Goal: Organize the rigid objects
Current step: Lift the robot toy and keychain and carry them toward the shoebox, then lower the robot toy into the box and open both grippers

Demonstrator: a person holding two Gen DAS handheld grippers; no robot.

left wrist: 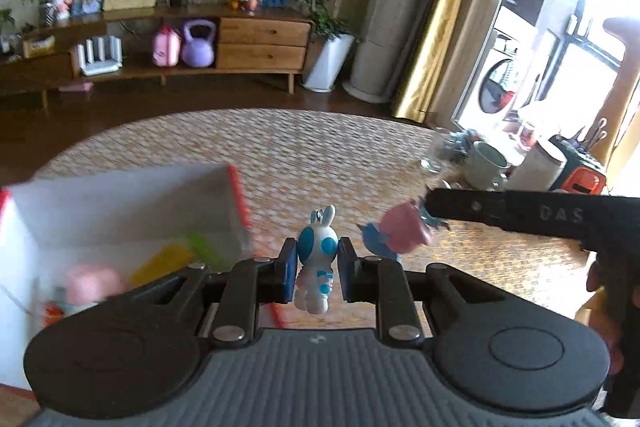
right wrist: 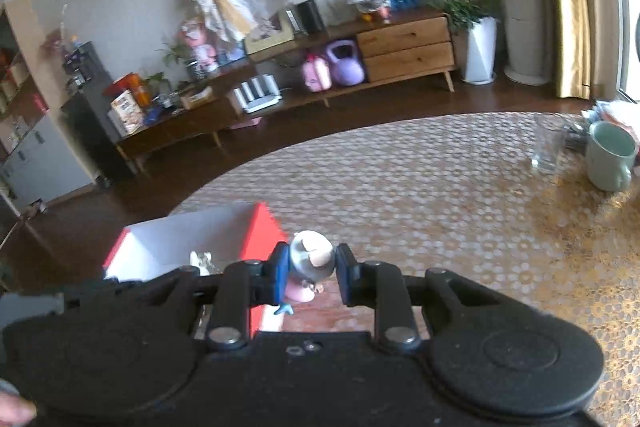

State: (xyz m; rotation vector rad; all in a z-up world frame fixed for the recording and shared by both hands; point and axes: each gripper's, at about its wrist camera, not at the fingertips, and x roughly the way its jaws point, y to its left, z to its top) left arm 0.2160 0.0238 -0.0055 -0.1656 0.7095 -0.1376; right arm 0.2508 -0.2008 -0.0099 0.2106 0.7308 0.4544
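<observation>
A table [right wrist: 420, 195] is covered by a beige patterned cloth; a white box with red edges [right wrist: 192, 247] is set on it at the left; a clear glass [right wrist: 548, 147] and a pale green mug [right wrist: 610, 157] are stood near its far right edge.

Wide bare stretch of patterned tablecloth [right wrist: 420, 187] ahead, free passage; open white box with red edges [left wrist: 132, 211] blocks the left side, toys lying inside; glass [right wrist: 548, 147] and pale green mug [right wrist: 610, 155] crowd the far right corner, with clutter behind them.
</observation>
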